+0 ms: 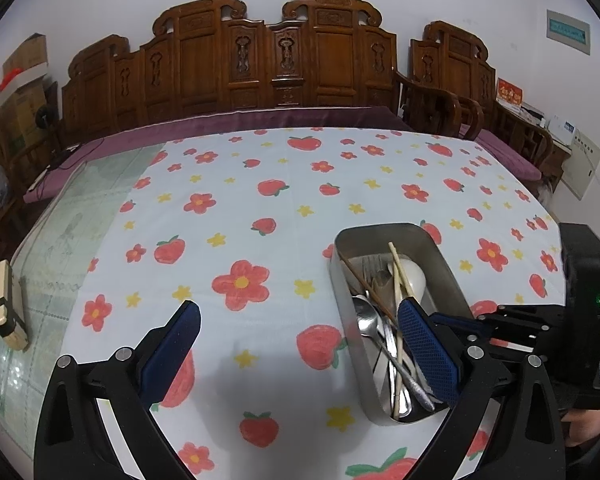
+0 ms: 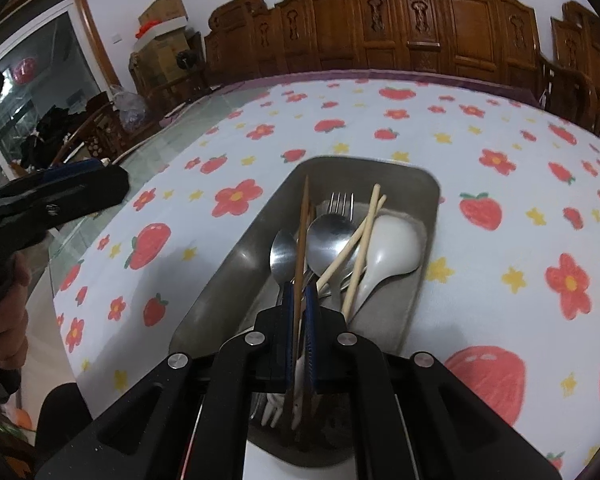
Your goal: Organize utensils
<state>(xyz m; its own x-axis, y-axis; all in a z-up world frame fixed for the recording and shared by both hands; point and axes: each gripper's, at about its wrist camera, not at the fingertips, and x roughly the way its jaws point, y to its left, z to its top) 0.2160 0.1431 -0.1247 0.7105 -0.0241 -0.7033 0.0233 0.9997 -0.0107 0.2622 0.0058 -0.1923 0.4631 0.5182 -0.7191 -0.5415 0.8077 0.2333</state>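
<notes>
Chopsticks [image 2: 299, 264], brown, point away lengthwise in the tray [image 2: 220, 280], pinched by your right claw [image 2: 299, 300]; your left claw [image 1: 300, 320] gapes above clear table [image 1: 260, 184].

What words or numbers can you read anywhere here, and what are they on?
None can be read.
Green wall sign: writing too blurred.
Red box by the wall: gold characters, too blurred.
White boxes beside it: print too small.
Pale wall panel: small marks, unreadable.
Red round sticker on the glass door: blurred.
Cardboard boxes in the corner: no print shows clearly.
Metal tray and the utensils inside: no markings visible.
</notes>
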